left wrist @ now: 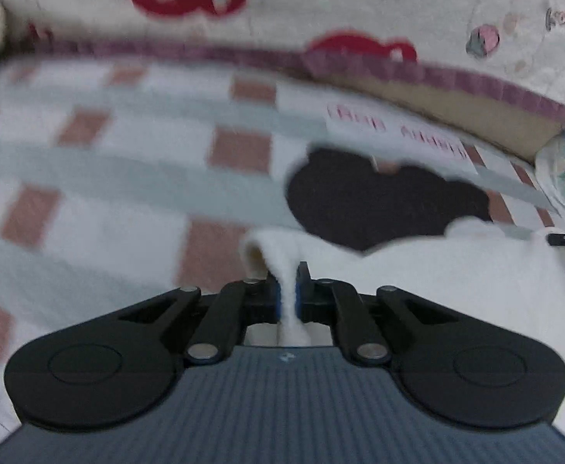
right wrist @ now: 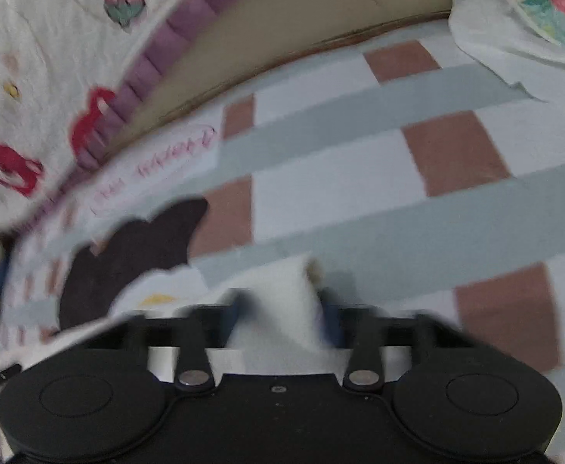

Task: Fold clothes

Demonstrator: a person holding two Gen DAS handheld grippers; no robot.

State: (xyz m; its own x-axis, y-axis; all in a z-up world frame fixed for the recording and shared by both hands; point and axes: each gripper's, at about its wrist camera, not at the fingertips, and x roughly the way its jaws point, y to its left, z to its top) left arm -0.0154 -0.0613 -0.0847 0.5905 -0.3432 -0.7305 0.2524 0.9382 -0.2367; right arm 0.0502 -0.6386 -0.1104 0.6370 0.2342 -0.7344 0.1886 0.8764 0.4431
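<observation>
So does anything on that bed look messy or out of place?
Nothing is damaged or spilled. The white fleece garment lies bunched rather than flat, each corner pinched in the left tongs and right tongs, over the checked bedsheet.

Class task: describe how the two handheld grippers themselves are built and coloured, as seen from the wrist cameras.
The left gripper has matte black linkage bars with silver pivot pins, two round black housings, blue-edged pads and a ribbed grey body. The right gripper shows the same black bars, silver pins and round housings, with a thin black cable along its body.
</observation>
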